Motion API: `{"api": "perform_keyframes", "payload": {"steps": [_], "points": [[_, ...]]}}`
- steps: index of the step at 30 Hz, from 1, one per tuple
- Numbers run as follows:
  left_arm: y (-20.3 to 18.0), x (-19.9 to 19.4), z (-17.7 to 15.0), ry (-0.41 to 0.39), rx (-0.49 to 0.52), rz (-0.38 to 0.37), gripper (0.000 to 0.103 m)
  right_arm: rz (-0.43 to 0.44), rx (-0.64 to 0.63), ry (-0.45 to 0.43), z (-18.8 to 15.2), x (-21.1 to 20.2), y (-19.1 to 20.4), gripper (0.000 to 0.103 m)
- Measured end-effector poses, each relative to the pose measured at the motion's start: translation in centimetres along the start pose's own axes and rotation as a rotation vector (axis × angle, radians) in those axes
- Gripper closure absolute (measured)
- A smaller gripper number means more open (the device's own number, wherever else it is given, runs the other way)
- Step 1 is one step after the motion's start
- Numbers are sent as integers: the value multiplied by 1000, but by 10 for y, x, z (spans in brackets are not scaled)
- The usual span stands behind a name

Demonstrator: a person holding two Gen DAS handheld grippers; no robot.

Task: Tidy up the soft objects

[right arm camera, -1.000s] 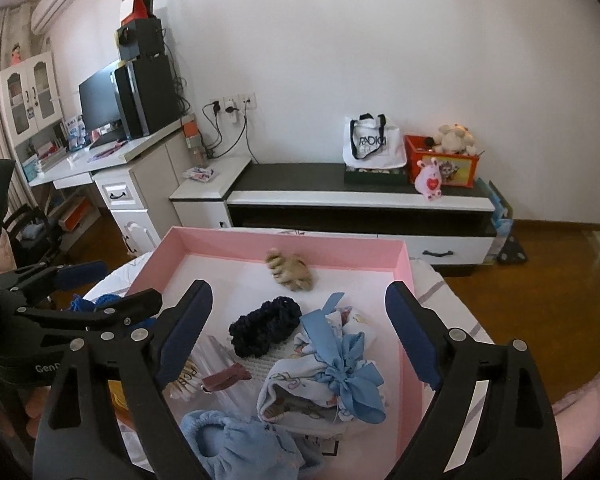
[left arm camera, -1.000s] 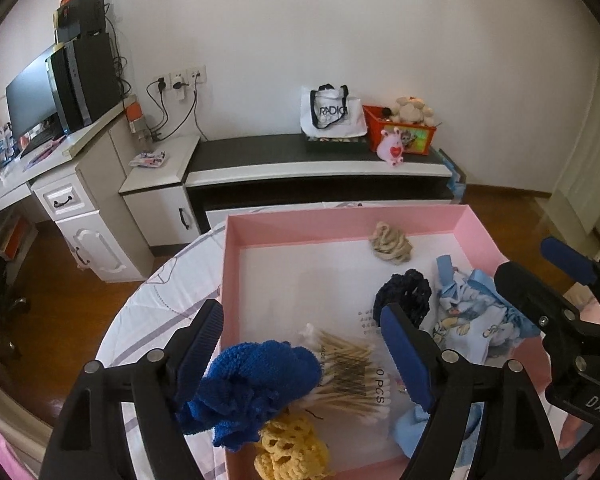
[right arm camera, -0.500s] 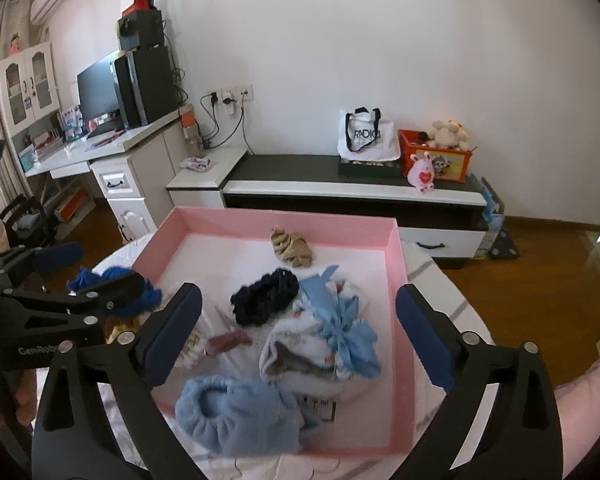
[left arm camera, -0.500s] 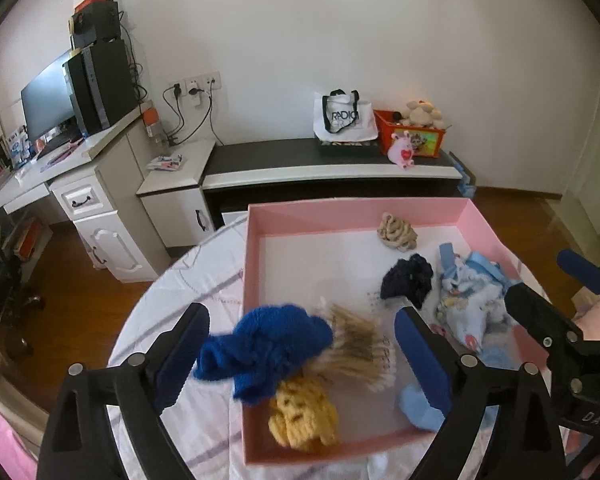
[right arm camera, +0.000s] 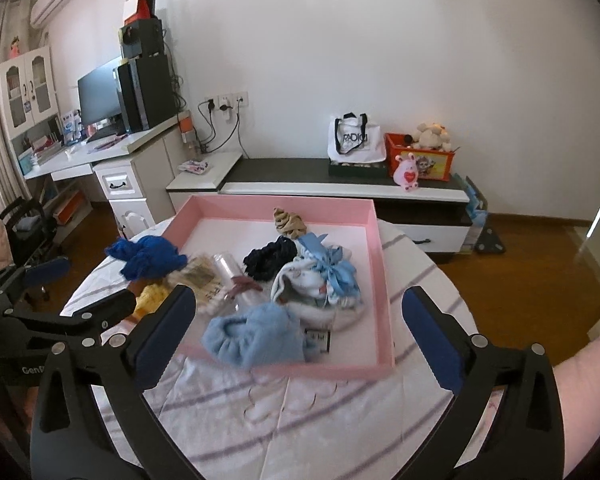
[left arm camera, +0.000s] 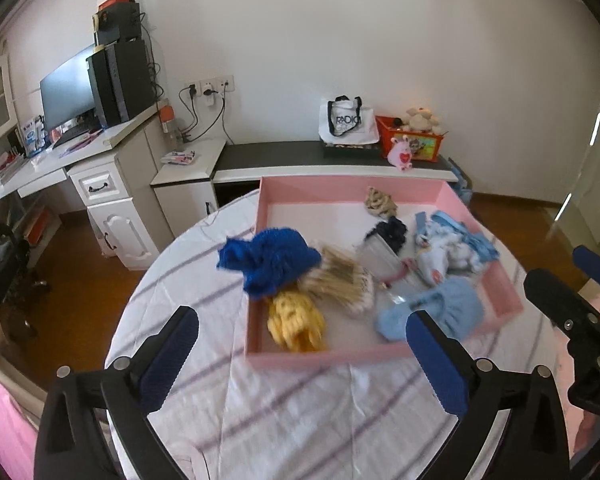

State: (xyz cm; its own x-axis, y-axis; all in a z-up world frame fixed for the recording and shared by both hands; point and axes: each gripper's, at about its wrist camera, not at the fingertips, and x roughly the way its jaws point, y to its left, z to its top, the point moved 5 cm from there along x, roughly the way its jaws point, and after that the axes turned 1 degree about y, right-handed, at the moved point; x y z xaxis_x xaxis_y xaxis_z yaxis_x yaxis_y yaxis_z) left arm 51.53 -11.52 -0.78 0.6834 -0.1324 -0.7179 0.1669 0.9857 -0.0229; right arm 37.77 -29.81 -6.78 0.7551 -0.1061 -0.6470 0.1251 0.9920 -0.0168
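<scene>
A pink tray (left arm camera: 340, 184) sits on the round table and holds several soft items. A dark blue knitted piece (left arm camera: 272, 264) hangs over its left wall, with a yellow knitted piece (left arm camera: 296, 320) in front of it. A light blue fluffy piece (right arm camera: 256, 340) lies at the near wall, and a white cloth with a blue bow (right arm camera: 320, 280) sits behind it. A navy scrunchie (right arm camera: 270, 258) and a beige one (right arm camera: 288, 222) lie further back. My left gripper (left arm camera: 300, 360) and right gripper (right arm camera: 300, 332) hover before the tray. The jaws of both are opening, with nothing between them.
A striped white cloth (left arm camera: 300, 420) covers the table. A pack of cotton swabs (left arm camera: 340, 280) also lies in the tray. Behind stand a low TV cabinet (right arm camera: 340, 184) with a bag and a toy box, and a desk (left arm camera: 80, 152) at the left. A pink sleeve (right arm camera: 580, 380) is at the right.
Both grippers have drawn back from over the tray toward the near side of the table, and their jaws stand wider. The dark blue knitted piece, earlier between the left fingers, now lies on the tray's left wall.
</scene>
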Motion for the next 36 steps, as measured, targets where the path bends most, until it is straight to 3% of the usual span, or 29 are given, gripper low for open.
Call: {"api": "perform_keyframes", "payload": {"steps": [10, 22, 36], "points": [[-12, -99, -41, -106, 36, 64, 0, 4, -10, -67, -21, -76, 16, 0], [-18, -204, -81, -206, -10, 15, 0, 5, -29, -167, -39, -158, 30, 0], [-25, -292, -123, -318, -26, 12, 0, -4, -62, -308, -57, -245, 44, 0]]}}
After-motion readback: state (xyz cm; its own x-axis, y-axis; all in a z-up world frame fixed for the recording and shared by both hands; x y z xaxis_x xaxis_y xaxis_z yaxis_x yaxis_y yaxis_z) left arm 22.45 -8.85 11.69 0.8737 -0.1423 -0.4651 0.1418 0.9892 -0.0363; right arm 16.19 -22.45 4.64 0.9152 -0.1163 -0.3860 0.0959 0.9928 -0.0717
